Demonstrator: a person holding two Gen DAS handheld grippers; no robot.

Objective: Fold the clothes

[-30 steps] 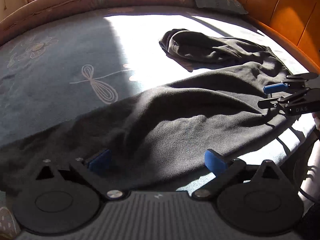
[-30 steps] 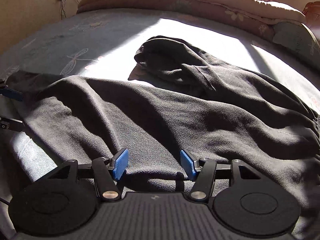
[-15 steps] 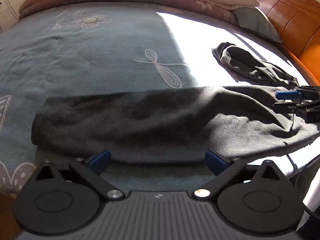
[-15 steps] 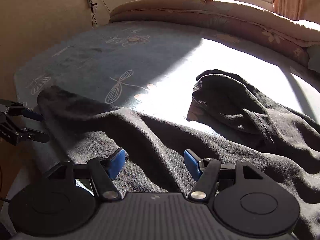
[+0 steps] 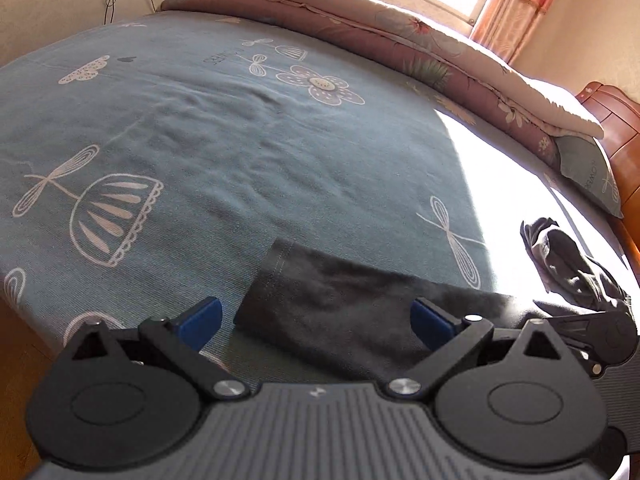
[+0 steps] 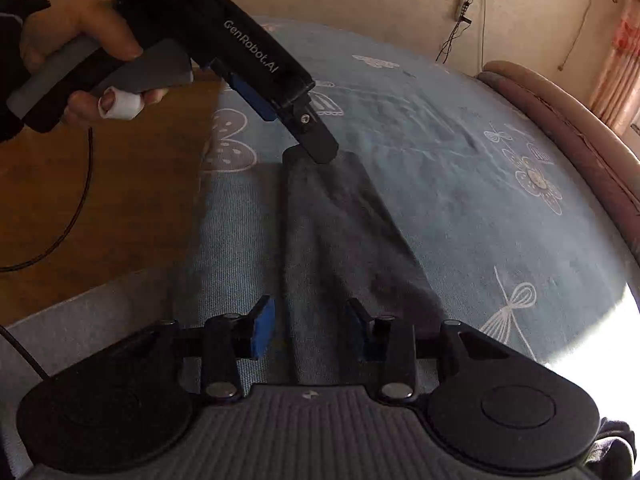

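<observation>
Dark garment [image 5: 340, 312] is laid as a long narrow strip along the near edge of the bed [image 5: 240, 152], hemmed end [image 5: 276, 260] toward the foot, the rest bunched [image 5: 568, 264] in the sun patch near the headboard [image 5: 616, 128]. The fabric is judged soft, light, fleece-like and limp; no shape will be held, sagging and dragging are expected if it is lifted at one point only. A little grip on the bedsheet is likely, so sliding it flat may wrinkle it. Hold is best taken at the hemmed end corners and at the strip's edge, a pinch of both layers together.

Left tool [image 5: 316, 320] is spread wide over the hemmed end, pads [image 5: 200, 320] clear of the cloth, nothing gripped. Right tool [image 6: 308, 328] straddles the strip further along; its jaws have just been closing, cloth between them, but the left pad [image 6: 262, 330] shows a gap, so no grip is seen. A hand [image 6: 80, 52] is seen on the left tool's handle. A folded quilt [image 5: 400, 52] lies at the far side.
</observation>
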